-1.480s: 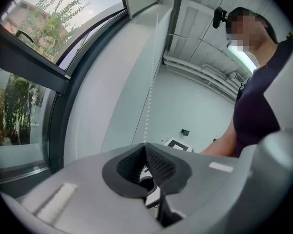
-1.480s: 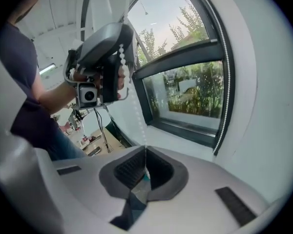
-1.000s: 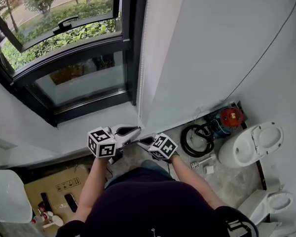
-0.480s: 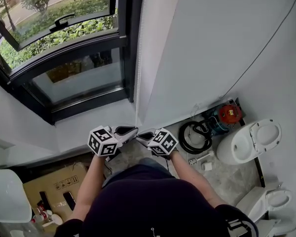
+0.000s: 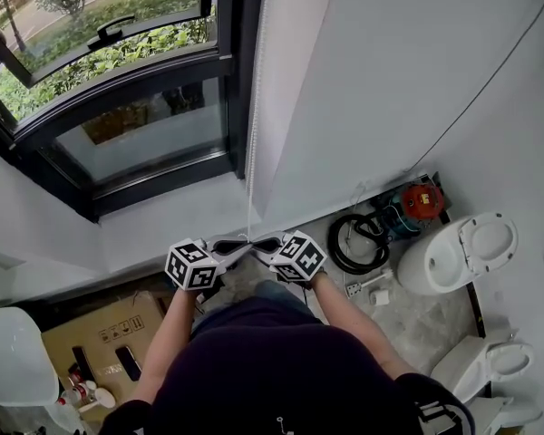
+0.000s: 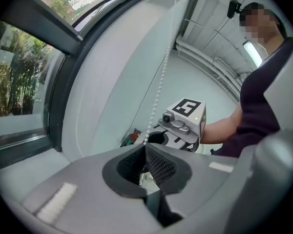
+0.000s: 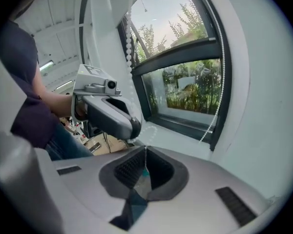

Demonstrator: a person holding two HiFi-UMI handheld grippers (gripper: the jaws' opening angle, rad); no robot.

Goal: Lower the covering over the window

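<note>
While the left gripper and right gripper both pinch the chain right of the window, no blind covers it; lowering seems mostly ahead.

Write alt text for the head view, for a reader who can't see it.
Seen from above, a person holds a left hand-held gripper and a right hand-held gripper tip to tip, both shut on a thin bead chain hanging beside a dark-framed window. A toilet stands at right, a cardboard box at lower left.
</note>
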